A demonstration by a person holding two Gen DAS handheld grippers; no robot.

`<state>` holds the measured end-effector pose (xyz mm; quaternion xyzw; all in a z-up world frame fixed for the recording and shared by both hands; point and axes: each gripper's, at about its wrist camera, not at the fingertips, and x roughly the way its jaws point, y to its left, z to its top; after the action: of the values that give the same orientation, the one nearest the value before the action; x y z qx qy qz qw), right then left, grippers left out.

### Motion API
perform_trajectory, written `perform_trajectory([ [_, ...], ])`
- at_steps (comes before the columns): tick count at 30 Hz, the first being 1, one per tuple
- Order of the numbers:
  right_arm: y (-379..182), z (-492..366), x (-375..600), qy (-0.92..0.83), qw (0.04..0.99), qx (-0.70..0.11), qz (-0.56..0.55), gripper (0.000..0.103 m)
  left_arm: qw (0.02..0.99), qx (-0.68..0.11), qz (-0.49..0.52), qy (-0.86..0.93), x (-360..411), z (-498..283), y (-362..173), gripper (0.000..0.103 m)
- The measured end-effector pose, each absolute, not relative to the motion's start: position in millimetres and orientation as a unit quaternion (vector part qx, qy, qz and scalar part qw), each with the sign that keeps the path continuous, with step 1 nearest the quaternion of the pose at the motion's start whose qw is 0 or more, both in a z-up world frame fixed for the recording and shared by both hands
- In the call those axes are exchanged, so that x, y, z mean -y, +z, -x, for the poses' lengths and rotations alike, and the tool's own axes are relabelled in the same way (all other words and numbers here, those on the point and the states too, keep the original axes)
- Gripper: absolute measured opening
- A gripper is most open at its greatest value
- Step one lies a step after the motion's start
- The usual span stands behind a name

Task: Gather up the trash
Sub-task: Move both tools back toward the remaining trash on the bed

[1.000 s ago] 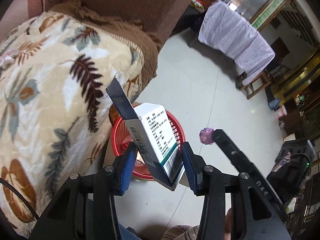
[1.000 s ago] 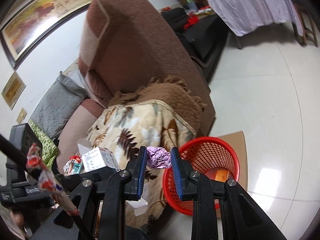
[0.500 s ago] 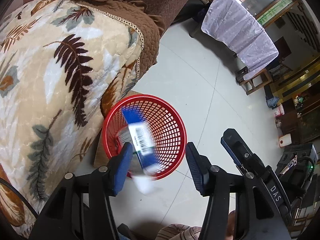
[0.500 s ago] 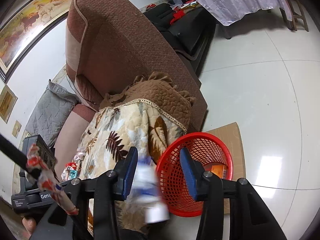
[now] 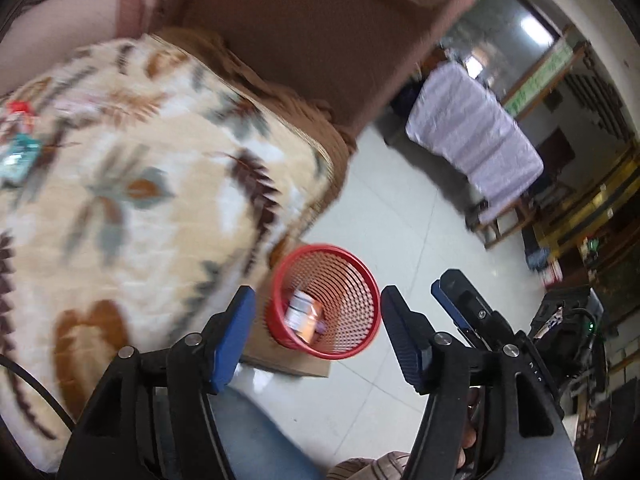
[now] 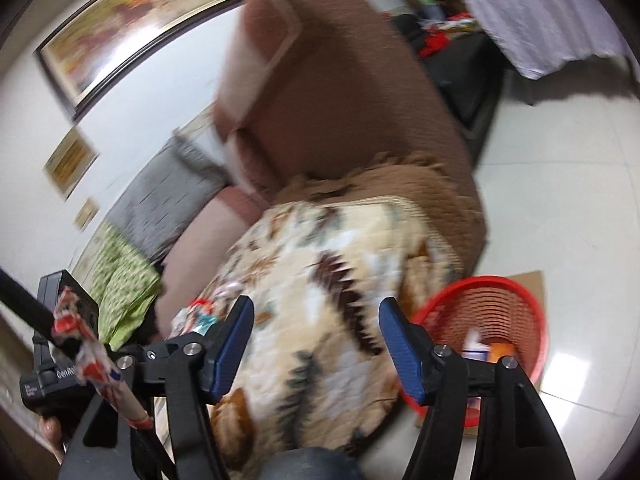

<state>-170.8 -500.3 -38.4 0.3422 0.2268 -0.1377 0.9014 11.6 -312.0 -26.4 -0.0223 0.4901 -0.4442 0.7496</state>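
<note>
Both wrist cameras look down past spread jaws; shared: red basket (image 5: 326, 306) (image 6: 486, 322), leaf-print blanket (image 5: 132, 184) (image 6: 320, 276).

Left claw (image 5: 316, 334) spread empty, red basket (image 5: 362, 280) holding box (image 5: 300, 308)

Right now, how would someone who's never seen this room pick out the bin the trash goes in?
Find the brown sofa draped with a leaf-patterned blanket. On the pale tiled floor at the blanket's hanging edge stands a red mesh wastebasket on flat cardboard. It is the only bright red, round, open-topped container there, with cartons inside.
</note>
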Motion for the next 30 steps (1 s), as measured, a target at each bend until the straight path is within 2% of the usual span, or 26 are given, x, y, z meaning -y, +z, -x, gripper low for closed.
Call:
perform_trajectory([
  [13,9,81,360,-0.026,0.932,-0.268,-0.243,0.077,0.836,-0.395,0.133,-0.357,129,-83,41,0.070],
  [15,13,66,343,-0.014,0.933,-0.275,-0.230,0.077,0.839,-0.388,0.162,-0.345,103,-95,41,0.074],
  [25,10,-2,290,0.020,0.930,-0.301,-0.212,0.079,0.817,-0.420,0.281,-0.278,7,-149,7,0.074],
  [30,-2,-37,278,0.033,0.922,-0.315,-0.223,0.079,0.825,-0.414,0.293,-0.251,-12,-154,4,0.074],
])
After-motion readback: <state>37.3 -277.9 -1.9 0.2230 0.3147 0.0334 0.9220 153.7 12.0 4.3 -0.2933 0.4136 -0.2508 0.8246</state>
